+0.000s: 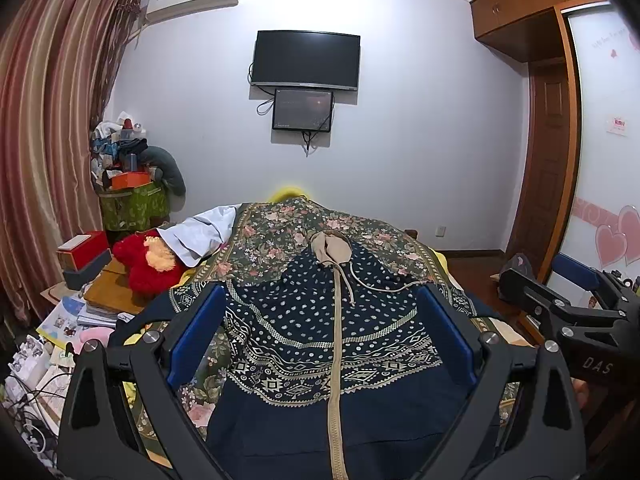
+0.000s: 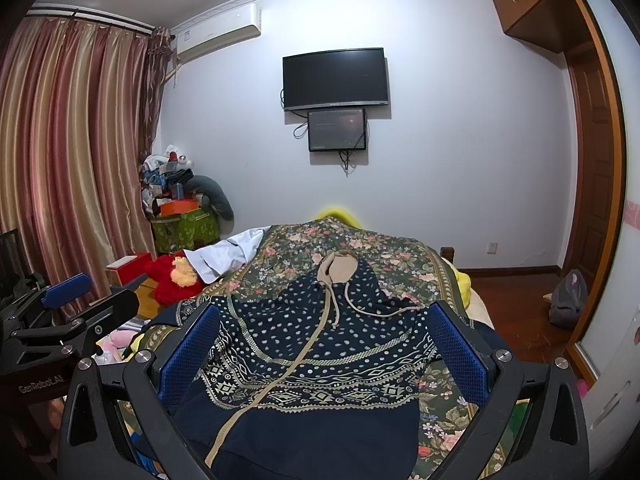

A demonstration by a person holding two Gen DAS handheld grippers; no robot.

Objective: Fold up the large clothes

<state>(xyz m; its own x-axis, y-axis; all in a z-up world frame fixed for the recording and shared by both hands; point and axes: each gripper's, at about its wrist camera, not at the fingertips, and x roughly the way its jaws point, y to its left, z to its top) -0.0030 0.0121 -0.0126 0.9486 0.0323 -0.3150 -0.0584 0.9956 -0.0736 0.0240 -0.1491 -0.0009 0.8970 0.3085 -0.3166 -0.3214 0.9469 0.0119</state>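
a navy patterned hoodie [image 1: 320, 344] is lying spread front-up on a floral bedspread [image 1: 280, 232], its beige-lined hood [image 1: 331, 249] pointing away from both cameras toward the far wall. the left gripper [image 1: 320, 332] is hovering above the garment with its jaws standing wide apart and nothing between them but air – through the gap the beige zipper [image 1: 335, 360] is running almost straight down the middle, and the bands of diamond and dot print are crossing from one blue pad to the other. the right gripper [image 2: 324, 348] is likewise hanging over the hoodie with its jaws spread wide and gripping nothing; between them the zipper is showing as a slanted line toward the left pad, with the drawstrings [image 2: 348, 300] trailing just beyond the fingertips. each gripper is showing at the edge of the other's view, the two sitting side by side at the near end of the garment. out past the left pad of either gripper a red plush toy [image 1: 148, 264] and a white cloth [image 1: 200, 232] are lying at the edge of the bed – further off, striped curtains [image 1: 44, 140] are hanging. straight ahead beyond the hood, a dark television [image 1: 306, 60] and a smaller screen [image 1: 303, 109] are hanging on the wall.
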